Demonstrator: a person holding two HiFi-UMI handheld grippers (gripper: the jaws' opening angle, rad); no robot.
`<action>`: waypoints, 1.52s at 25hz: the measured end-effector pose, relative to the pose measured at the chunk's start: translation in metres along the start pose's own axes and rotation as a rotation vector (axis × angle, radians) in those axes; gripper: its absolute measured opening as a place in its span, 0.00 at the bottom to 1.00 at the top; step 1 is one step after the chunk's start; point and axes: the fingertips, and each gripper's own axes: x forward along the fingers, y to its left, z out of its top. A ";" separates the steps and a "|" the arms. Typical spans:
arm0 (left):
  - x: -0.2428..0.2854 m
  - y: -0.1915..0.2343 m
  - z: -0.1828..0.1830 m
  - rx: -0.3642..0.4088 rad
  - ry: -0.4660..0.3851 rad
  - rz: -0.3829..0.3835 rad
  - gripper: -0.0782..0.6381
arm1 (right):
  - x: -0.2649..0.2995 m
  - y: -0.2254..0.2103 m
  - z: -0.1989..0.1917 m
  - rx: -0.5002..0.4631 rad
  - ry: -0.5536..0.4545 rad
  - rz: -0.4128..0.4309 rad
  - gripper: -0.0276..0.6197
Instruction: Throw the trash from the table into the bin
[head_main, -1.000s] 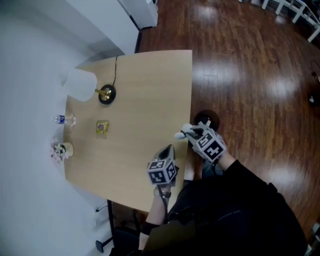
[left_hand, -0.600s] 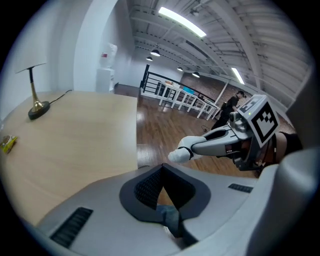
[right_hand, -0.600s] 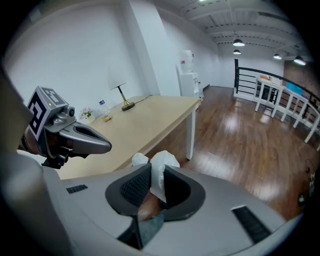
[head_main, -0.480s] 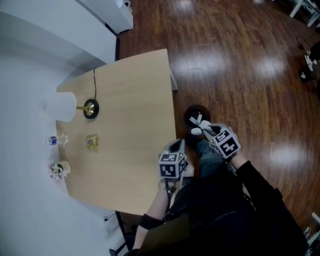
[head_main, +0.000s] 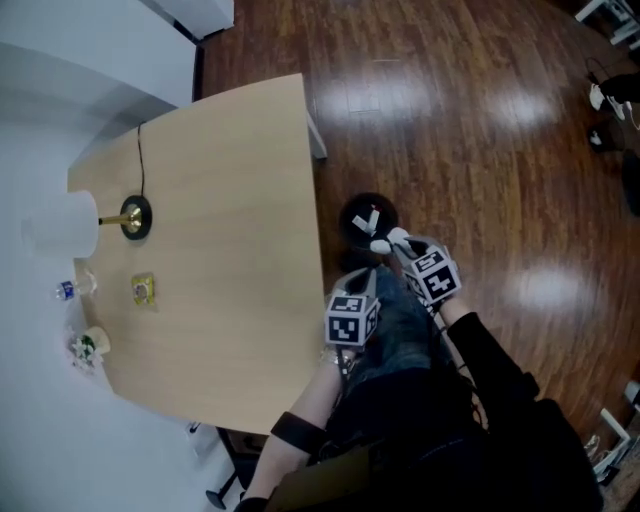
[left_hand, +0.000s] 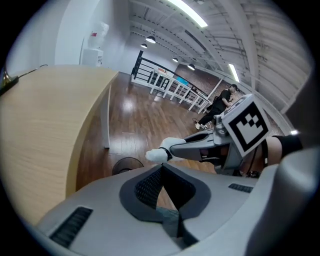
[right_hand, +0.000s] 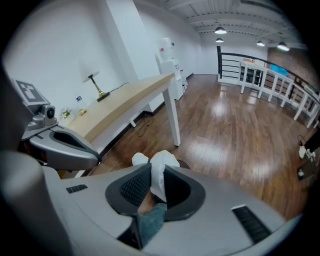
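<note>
The surface (head_main: 220, 250) has been left behind, and the bin (head_main: 350, 215) on the floor beside it is now reached. The right gripper (head_main: 392, 243), its jaws pinching a white wad (right_hand: 162, 160), has been brought over the bin, so release seems next. The left gripper (left_hand: 161, 167) is empty, its jaws pressed together.

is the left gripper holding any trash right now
No, the left gripper has its jaws closed together with nothing between them; the crumpled white paper is pinched in the right gripper.
</note>
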 end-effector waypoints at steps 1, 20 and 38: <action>0.011 0.003 -0.004 -0.008 0.004 0.005 0.12 | 0.014 -0.006 -0.005 0.011 0.005 0.006 0.14; 0.162 0.091 -0.079 -0.169 0.150 0.168 0.12 | 0.282 -0.089 -0.093 0.088 0.220 0.026 0.15; 0.157 0.082 -0.074 -0.177 0.142 0.161 0.12 | 0.280 -0.092 -0.075 0.180 0.150 0.044 0.44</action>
